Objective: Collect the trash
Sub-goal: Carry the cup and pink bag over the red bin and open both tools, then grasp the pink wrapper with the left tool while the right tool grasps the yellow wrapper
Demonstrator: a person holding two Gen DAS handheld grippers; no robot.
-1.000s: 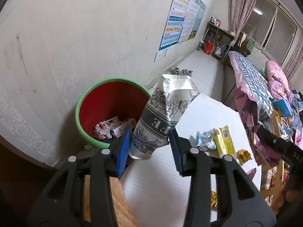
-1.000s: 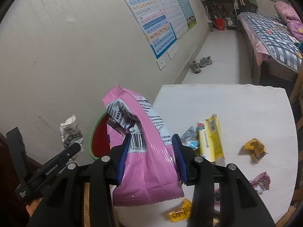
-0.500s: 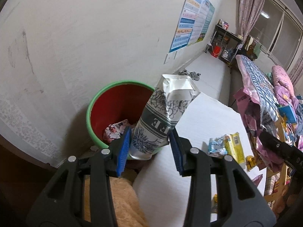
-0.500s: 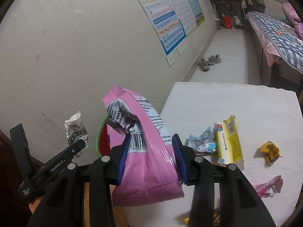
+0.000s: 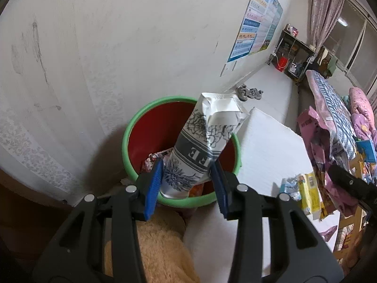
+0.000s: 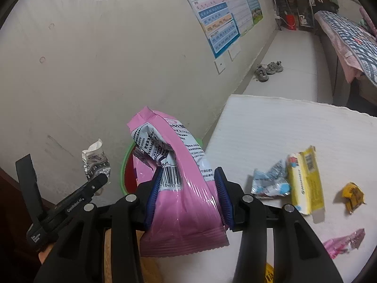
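Over the green-rimmed bin (image 5: 150, 110) off the tabletop's (image 6: 294, 129) left edge: left hand-held gripper (image 5: 187, 184) clamps the coffee sachet (image 5: 200, 146); right hand-held gripper (image 6: 188, 199) clamps the pink snack bag (image 6: 179, 188). Risk: bag releases short, catches the rim, lands on the floor.

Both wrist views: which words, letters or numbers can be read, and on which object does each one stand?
"FE", seen upside down: on the grey-and-white packet in the left gripper.
"GenRobot.AI": on that gripper's body, in the right wrist view.
"7184693": partly readable under the barcode on the pink bag in the right gripper.
Small print on the pink bag, the wall posters and the yellow box: too small to read.
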